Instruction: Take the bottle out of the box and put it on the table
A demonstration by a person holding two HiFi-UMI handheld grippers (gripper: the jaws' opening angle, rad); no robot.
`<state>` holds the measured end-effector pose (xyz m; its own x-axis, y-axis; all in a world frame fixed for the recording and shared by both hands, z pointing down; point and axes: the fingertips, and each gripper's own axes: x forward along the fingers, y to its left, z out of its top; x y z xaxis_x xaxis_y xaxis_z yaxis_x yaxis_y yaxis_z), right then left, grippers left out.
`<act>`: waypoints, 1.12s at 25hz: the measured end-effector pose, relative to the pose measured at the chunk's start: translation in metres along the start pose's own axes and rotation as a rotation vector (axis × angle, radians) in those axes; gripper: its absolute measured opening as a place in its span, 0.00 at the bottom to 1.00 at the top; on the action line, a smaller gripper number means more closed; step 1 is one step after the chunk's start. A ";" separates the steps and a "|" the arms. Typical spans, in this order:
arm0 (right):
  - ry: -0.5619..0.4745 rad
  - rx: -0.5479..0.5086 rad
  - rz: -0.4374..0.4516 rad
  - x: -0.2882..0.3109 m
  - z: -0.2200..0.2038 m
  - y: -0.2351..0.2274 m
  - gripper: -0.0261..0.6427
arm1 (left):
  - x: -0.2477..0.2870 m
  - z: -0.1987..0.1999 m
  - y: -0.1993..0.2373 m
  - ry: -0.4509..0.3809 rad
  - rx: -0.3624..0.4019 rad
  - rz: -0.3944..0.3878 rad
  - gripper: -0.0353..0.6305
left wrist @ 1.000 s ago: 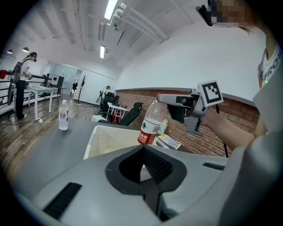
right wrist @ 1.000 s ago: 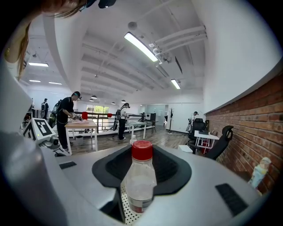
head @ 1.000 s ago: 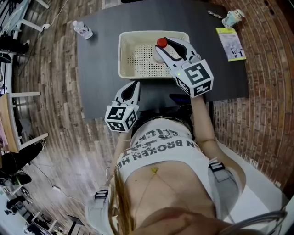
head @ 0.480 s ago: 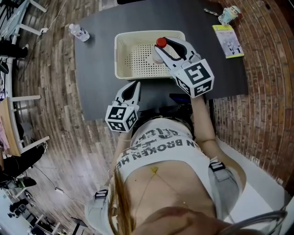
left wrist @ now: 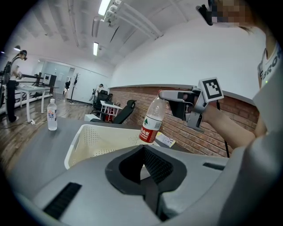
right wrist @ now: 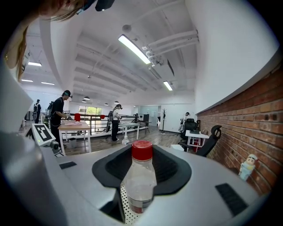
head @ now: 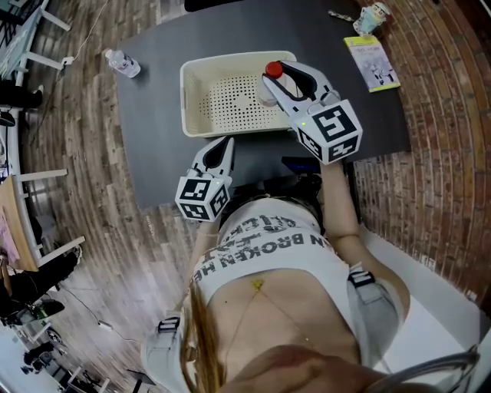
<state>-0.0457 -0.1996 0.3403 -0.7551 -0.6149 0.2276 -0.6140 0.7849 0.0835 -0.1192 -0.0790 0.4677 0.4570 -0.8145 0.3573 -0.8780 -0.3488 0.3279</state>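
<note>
A clear bottle [head: 268, 90] with a red cap and red label hangs upright over the right end of the cream perforated basket [head: 201, 115]. My right gripper [head: 282, 77] is shut on it at the neck. In the right gripper view the bottle [right wrist: 140, 185] stands between the black pads, with the basket floor showing beneath. From the left gripper view the bottle [left wrist: 151, 121] hangs above the basket [left wrist: 95, 141], its base about level with the rim. My left gripper [head: 222, 147] hovers at the table's near edge, shut and holding nothing.
The basket sits on a dark grey table [head: 153, 138]. A second small bottle [head: 123, 63] lies at the table's far left corner. A booklet [head: 370, 61] and a small figurine [head: 372, 14] are at the far right. A brick wall runs along the right.
The right gripper has carried the bottle to the right, from over the basket's middle toward its right wall. Table and basket have slid left in the head view.
</note>
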 end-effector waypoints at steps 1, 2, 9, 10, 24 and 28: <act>-0.001 0.000 -0.009 -0.003 0.000 -0.004 0.25 | 0.002 0.001 -0.002 0.001 0.003 -0.006 0.06; -0.002 0.000 -0.018 -0.006 0.000 -0.007 0.25 | 0.004 0.001 -0.004 0.002 0.004 -0.011 0.06; -0.004 0.012 -0.086 -0.033 -0.004 -0.034 0.25 | 0.018 0.001 -0.022 0.013 0.022 -0.045 0.06; -0.005 0.015 -0.096 -0.037 -0.005 -0.038 0.25 | 0.020 0.001 -0.025 0.015 0.024 -0.052 0.06; 0.004 0.050 -0.222 -0.085 -0.023 -0.092 0.25 | 0.045 -0.004 -0.056 0.041 0.046 -0.101 0.06; 0.009 0.058 -0.244 -0.095 -0.030 -0.103 0.25 | 0.050 -0.004 -0.063 0.045 0.048 -0.107 0.06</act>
<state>0.0962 -0.2202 0.3388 -0.5809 -0.7846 0.2166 -0.7902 0.6075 0.0810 -0.0405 -0.0958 0.4688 0.5532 -0.7502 0.3622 -0.8293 -0.4551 0.3242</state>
